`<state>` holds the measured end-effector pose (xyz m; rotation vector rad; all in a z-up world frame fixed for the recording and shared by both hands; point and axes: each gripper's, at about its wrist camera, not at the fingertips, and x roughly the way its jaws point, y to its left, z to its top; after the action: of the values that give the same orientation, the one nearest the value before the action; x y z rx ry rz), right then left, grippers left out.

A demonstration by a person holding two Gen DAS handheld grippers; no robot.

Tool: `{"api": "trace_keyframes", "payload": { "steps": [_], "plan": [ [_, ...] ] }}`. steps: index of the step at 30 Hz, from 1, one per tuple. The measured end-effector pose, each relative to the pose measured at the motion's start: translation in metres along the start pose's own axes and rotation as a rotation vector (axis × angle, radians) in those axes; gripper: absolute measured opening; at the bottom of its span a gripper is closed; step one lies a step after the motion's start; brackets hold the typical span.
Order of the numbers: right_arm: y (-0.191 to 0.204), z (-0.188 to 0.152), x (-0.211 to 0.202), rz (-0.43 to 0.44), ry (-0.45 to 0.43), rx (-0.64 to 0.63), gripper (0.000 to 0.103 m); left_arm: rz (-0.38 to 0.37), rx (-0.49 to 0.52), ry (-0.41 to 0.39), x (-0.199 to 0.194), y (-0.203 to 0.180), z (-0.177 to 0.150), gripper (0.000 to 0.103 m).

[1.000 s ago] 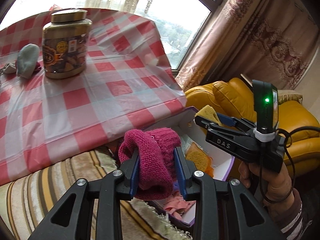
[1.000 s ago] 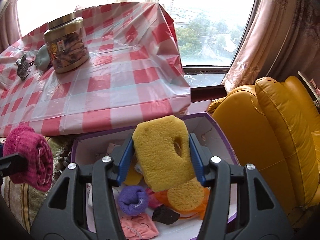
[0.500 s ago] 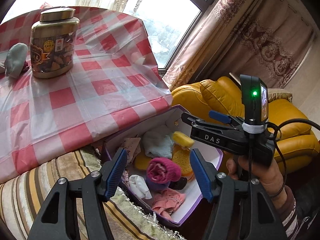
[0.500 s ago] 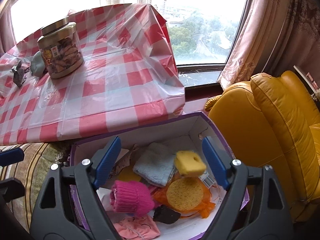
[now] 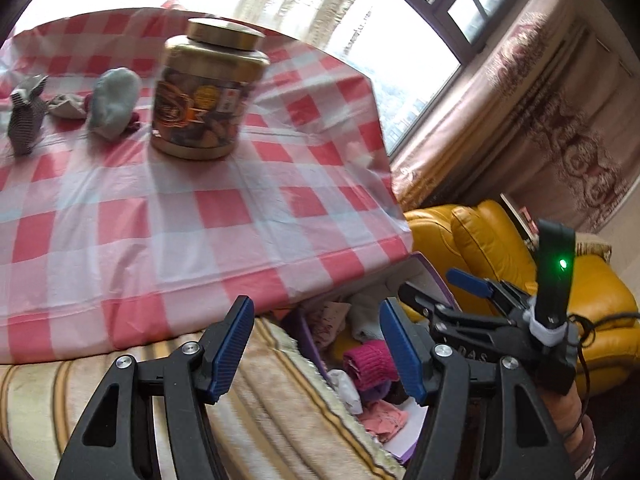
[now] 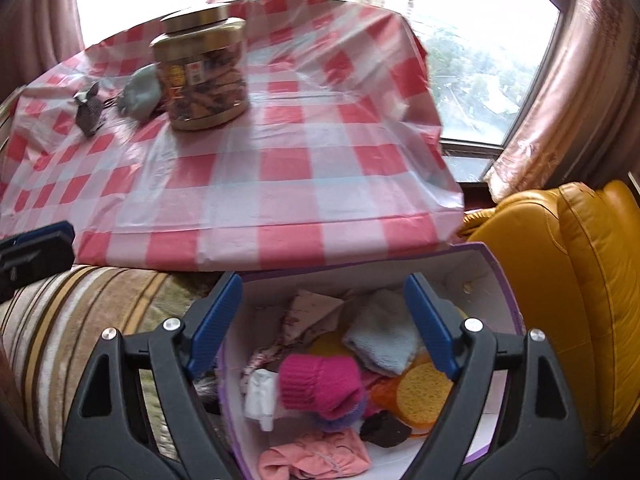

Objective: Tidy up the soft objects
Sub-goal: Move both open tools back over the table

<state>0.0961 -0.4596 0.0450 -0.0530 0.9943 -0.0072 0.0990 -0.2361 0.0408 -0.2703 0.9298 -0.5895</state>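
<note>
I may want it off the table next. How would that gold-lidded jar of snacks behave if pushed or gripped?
The jar looks rigid and well filled, so probably heavy for its size. Its smooth round wall may slip between jaws. It stands tall on the loose plastic tablecloth, so a high push might tip it, and the cloth could bunch.

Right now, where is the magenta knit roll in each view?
Left wrist: magenta knit roll lower right, inside the box, just left of the right-hand blue pad.
Right wrist: roll lower centre, in the box.
Shared landmark: gold jar.
</note>
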Motion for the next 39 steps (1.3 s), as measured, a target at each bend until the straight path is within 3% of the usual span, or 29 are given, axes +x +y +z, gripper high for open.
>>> {"api": "trace_keyframes", "payload": {
  "steps": [21,29,39],
  "plan": [
    [0.166,0.046,0.005,0.222,-0.007,-0.274,0.085,0.203,-0.316,-0.174,-0.081,0.165,0.017,0.066],
    [0.232,0.090,0.008,0.299,-0.070,-0.337,0.085,0.276,-0.372,-0.234,-0.111,0.213,0.031,0.066],
    [0.296,0.163,0.039,0.282,-0.133,-0.374,0.086,0.316,-0.422,-0.275,-0.122,0.265,0.074,0.069]
  ]
}}
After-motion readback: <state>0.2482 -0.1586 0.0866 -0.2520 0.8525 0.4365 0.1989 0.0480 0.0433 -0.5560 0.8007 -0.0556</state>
